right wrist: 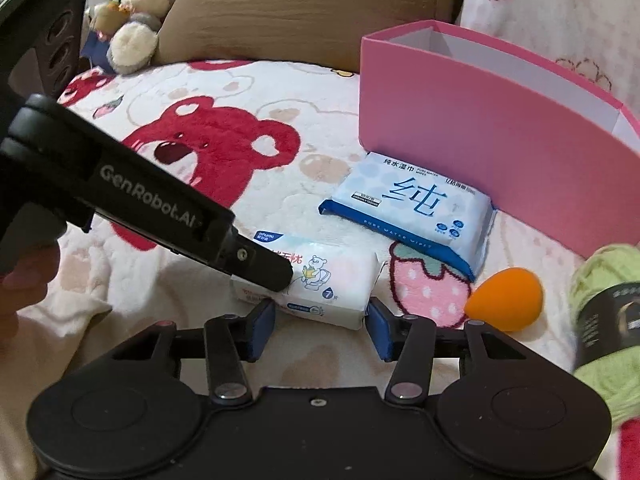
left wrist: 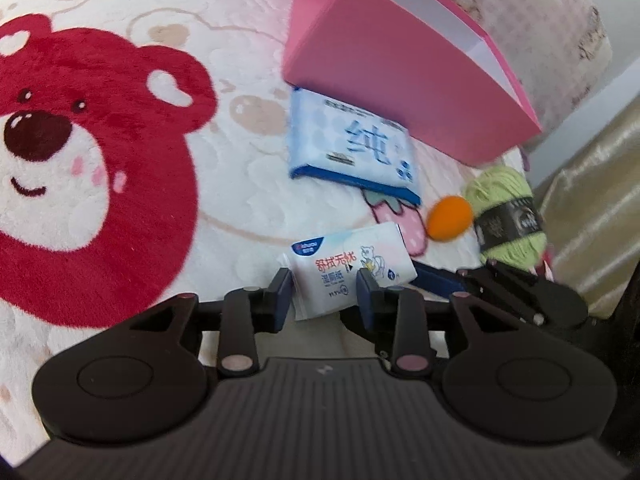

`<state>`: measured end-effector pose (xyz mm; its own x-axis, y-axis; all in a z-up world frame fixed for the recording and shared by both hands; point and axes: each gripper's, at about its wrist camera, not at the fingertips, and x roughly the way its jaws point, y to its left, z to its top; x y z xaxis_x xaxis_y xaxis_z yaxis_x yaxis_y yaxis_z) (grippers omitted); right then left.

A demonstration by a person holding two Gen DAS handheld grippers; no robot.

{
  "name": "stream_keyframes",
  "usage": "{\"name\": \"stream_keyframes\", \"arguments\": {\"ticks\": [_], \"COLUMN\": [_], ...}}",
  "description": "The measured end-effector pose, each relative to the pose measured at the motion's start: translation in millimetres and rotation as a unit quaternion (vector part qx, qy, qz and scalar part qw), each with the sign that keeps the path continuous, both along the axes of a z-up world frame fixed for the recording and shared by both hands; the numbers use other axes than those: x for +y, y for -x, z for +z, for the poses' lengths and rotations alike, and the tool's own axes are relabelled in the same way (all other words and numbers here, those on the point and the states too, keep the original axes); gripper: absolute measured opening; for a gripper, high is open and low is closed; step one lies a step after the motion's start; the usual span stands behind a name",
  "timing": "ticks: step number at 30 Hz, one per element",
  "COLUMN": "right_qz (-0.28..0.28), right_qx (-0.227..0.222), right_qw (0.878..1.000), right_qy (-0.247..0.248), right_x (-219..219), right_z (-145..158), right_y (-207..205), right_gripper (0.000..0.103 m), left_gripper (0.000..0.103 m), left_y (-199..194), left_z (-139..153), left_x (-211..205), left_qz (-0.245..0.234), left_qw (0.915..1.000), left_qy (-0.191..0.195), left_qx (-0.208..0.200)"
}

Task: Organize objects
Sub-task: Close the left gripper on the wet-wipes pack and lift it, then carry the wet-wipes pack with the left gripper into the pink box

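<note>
- The left tool (left wrist: 324, 286) grips one end of the small wipes pack (left wrist: 352, 266);
- the right tool (right wrist: 322, 318) stands open around that pack;
- the pack lies on the blanket (left wrist: 120, 140), near the pink box (right wrist: 480, 160), beyond the blue wipes pack (right wrist: 408, 204).

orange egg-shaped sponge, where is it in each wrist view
Left wrist: the orange sponge sits right of centre, touching the green yarn ball.
Right wrist: lower right, beside the strawberry print.
Shared landmark: the pink box, behind the sponge in both.
</note>
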<state>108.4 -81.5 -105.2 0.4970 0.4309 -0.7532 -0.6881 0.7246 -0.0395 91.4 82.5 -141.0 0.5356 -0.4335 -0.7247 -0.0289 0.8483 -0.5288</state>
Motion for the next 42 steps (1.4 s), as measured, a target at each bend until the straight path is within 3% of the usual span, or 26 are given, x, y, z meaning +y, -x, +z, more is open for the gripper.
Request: {"name": "stream_keyframes", "arguments": {"ticks": [8,12,18,22,25,33,42], "right_qz": [-0.003,0.004,-0.011,-0.021,-0.027,-0.048,-0.080], "right_qx": [-0.005,-0.034,-0.043,-0.058,-0.071,-0.090,-0.093], "right_qw": [1.000,0.999,0.999,0.998,0.997,0.995,0.992], "right_qy": [-0.009,0.002,-0.023,-0.014,-0.010,-0.021,-0.037], "right_x": [-11,-18,-34,-38,-43,-66,-84], "right_z": [24,46,80,96,109,152,187], "right_y": [13,21,30,39,41,24,-24], "right_gripper": [0.055,0.046,0.045,0.047,0.049,0.049,0.046], "left_gripper": [0.036,0.036,0.036,0.036,0.036,0.036,0.036], "left_y": [18,28,31,28,19,-8,-58], "left_z": [35,62,95,112,124,168,211], "left_x": [-11,-23,-26,-34,-44,-55,-76], "left_qz": [-0.019,-0.042,-0.055,-0.073,-0.090,-0.127,-0.148], "left_qw": [0.9990,0.9946,0.9934,0.9927,0.9901,0.9846,0.9768], "left_qy": [-0.017,-0.052,-0.039,-0.035,-0.053,-0.036,-0.062], "left_qx": [-0.036,-0.080,-0.093,-0.089,-0.093,-0.115,-0.142]}}
